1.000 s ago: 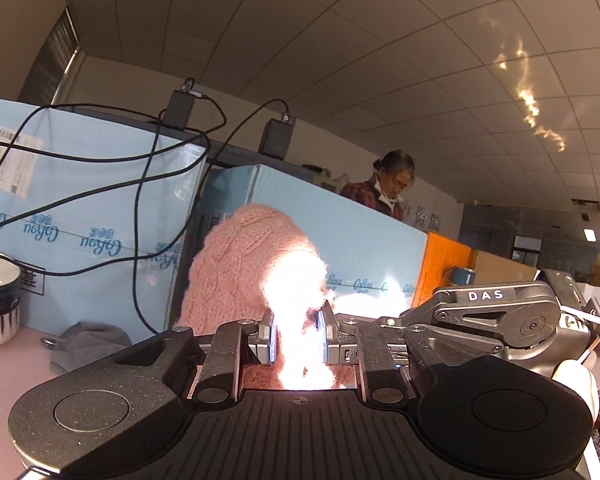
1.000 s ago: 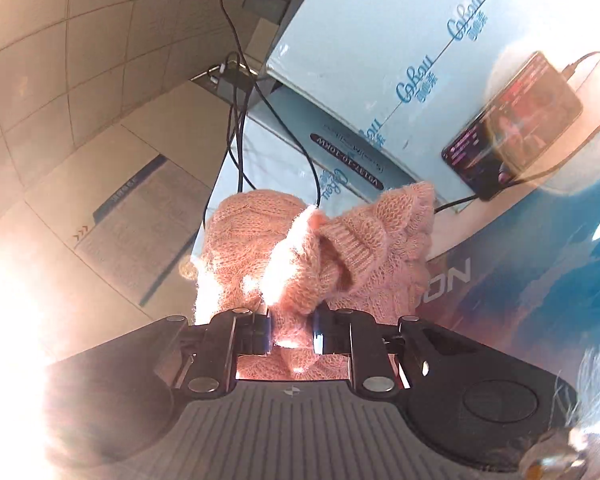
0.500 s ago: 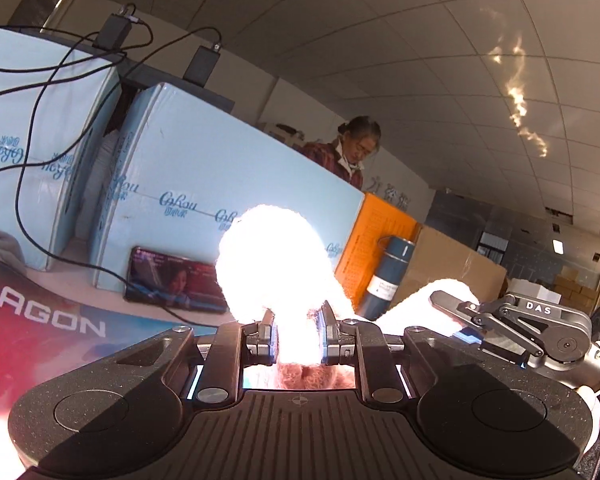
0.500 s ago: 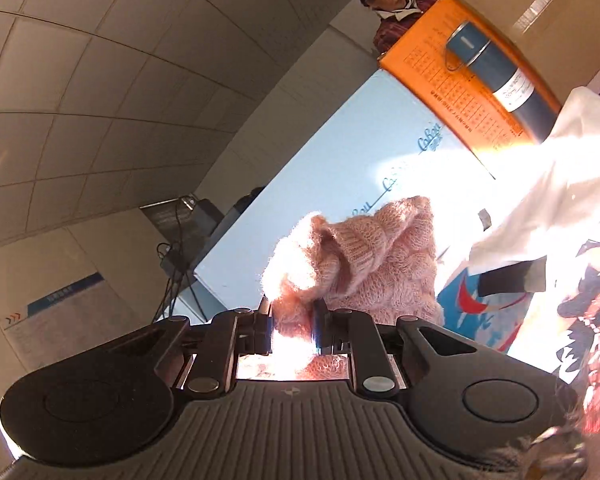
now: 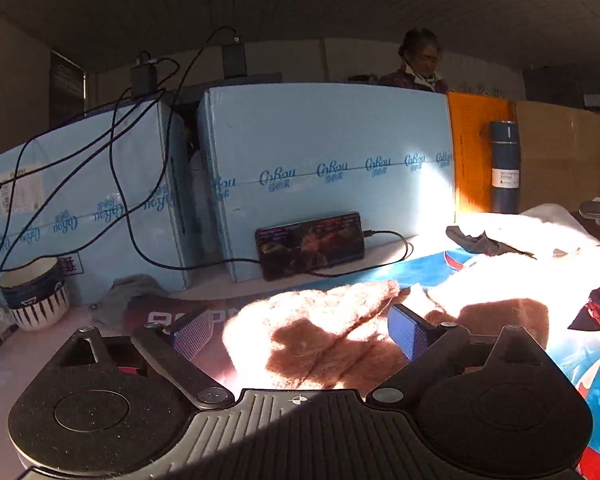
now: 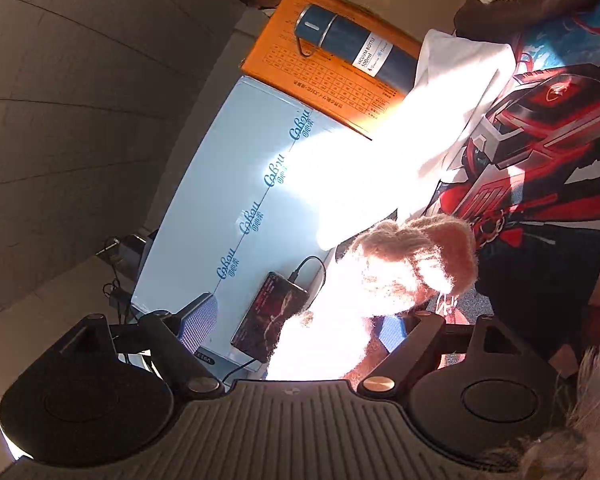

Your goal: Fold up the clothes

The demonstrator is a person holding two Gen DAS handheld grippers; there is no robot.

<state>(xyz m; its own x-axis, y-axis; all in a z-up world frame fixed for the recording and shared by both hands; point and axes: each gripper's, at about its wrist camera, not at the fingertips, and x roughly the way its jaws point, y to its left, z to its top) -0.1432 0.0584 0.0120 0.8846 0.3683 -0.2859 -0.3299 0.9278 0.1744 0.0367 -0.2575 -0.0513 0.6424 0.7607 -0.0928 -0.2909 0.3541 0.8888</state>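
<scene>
left tongs [image 5: 298, 330]: opening – pads clear of sweater
right tongs [image 6: 296, 322]: opening
pink sweater [image 5: 320, 332]: one – lying between pads
phone [image 5: 310, 245]: one

The pink sweater [image 5: 320, 332] was a fuzzy, chunky cable knit; the gripper pads [image 5: 194, 334] wore a fine ribbed blue rubbery face on matt, grainy black plastic. The vacuum bottle [image 6: 356, 50] looked smooth satin blue metal; the phone [image 5: 312, 244] was glossy glass; the boxes [image 5: 328, 152] were matt pale-blue cardboard.

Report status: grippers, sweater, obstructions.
Left gripper and right gripper opening, pads off the knit. Pink sweater lying on the mat. Phone behind, clear.
</scene>
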